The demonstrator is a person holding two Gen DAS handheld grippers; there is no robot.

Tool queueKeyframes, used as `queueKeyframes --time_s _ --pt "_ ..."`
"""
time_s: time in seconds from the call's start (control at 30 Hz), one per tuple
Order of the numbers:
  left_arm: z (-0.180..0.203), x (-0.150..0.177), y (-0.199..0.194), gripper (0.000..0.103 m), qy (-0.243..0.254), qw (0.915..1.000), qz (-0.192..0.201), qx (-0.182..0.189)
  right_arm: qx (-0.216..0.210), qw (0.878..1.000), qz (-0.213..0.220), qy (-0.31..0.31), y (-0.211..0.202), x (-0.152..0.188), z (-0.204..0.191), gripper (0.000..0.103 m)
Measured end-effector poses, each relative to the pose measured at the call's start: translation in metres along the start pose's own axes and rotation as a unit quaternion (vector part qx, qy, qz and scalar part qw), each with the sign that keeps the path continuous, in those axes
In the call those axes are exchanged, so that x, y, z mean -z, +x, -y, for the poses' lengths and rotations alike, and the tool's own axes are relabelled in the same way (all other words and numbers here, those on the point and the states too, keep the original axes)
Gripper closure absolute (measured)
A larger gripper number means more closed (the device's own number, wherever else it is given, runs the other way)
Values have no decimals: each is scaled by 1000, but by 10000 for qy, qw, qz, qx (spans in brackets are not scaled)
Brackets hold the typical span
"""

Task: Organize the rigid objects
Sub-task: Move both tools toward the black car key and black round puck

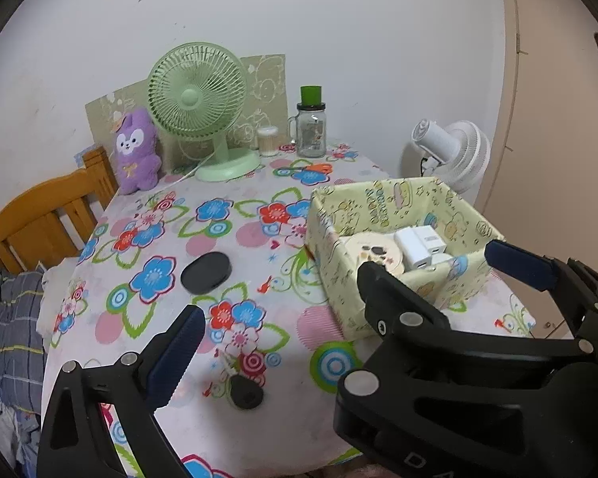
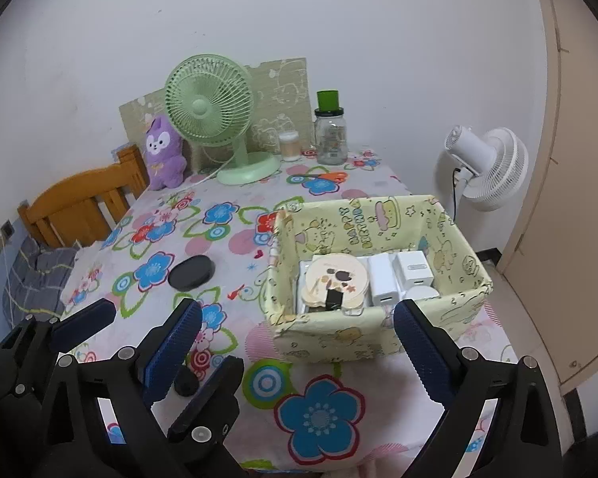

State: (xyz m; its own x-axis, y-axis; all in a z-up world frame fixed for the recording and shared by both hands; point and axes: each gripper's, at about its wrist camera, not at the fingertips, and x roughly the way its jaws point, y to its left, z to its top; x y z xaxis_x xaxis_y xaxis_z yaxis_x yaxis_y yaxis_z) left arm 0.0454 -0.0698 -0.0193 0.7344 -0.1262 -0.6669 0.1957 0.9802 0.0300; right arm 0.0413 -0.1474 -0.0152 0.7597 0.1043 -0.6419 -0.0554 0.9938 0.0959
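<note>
While poised over the table at 6 o'clock: left gripper and right gripper, jaws of each wide apart, gripping nothing, inner fingers crossing. Box at 3 o'clock of centre, holding a round disc and white chargers. Black oval case on the cloth at 9 o'clock of the box, well apart. Small black piece at 7 o'clock, near the crossed fingers. Green fan at 12.

The white tablecloth is printed with blue, red and pink flowers ringed in green. The pale yellow cardboard box carries cartoon drawings, and white plastic chargers lie inside. A mint-green desk fan stands beside a purple plush toy.
</note>
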Motion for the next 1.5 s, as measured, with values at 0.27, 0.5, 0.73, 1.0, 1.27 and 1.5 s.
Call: queueKeyframes --time_s 0.27,0.5,0.73,1.0,1.27,1.5 --pt "-11 18 2 3 -67 9999 -66 -79 -64 9998 14 -207 2 13 -15 2" --pt "-26 36 10 3 -248 9994 -228 -43 -212 9991 -109 -360 12 29 -31 2" --pt "-40 55 15 3 -289 9992 -271 -47 -274 9976 -114 -620 21 44 -45 2" --pt "-56 70 30 3 -397 9983 -424 -53 -389 9967 -349 -620 42 56 -54 2" --pt "-70 83 50 3 -388 9970 -663 -25 -402 9951 -572 -697 65 68 -69 3" --pt "-75 87 67 3 -504 9955 -804 -29 -386 9939 -792 -667 82 71 -73 11"
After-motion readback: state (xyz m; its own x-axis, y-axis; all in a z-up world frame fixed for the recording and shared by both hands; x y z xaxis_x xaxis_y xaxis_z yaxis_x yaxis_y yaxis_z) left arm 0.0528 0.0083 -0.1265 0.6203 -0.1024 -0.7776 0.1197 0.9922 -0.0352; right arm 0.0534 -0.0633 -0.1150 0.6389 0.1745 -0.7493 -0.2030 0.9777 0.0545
